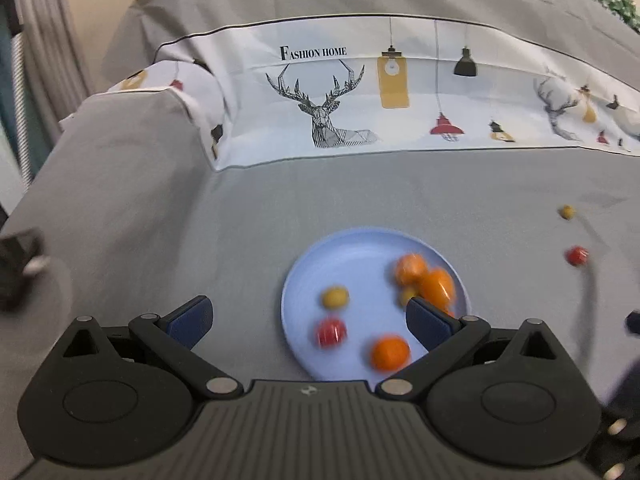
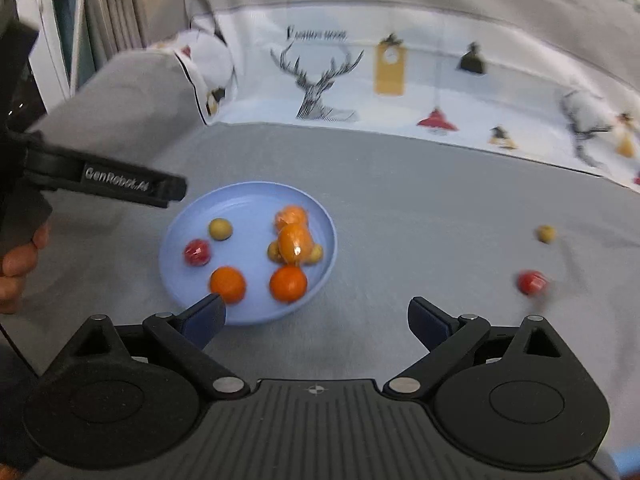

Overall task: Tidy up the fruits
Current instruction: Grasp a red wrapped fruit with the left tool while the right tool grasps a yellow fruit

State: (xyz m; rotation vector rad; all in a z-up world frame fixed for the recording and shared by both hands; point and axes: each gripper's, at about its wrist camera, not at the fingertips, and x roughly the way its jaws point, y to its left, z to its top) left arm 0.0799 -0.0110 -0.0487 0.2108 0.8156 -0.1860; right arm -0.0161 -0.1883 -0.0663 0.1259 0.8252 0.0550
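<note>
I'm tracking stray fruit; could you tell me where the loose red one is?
The red fruit lies on the grey cloth, right of the blue plate, just nearer than the loose yellow fruit.

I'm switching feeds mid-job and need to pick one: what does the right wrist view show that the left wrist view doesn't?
Only the right wrist view shows the left tool from the side, the hand holding it, and all four oranges, including the front right orange. Only the left wrist view gives readable "FASHION HOME" lettering. Both show the blue plate, and the two strays on the grey cloth: a red fruit and a yellow fruit.
</note>
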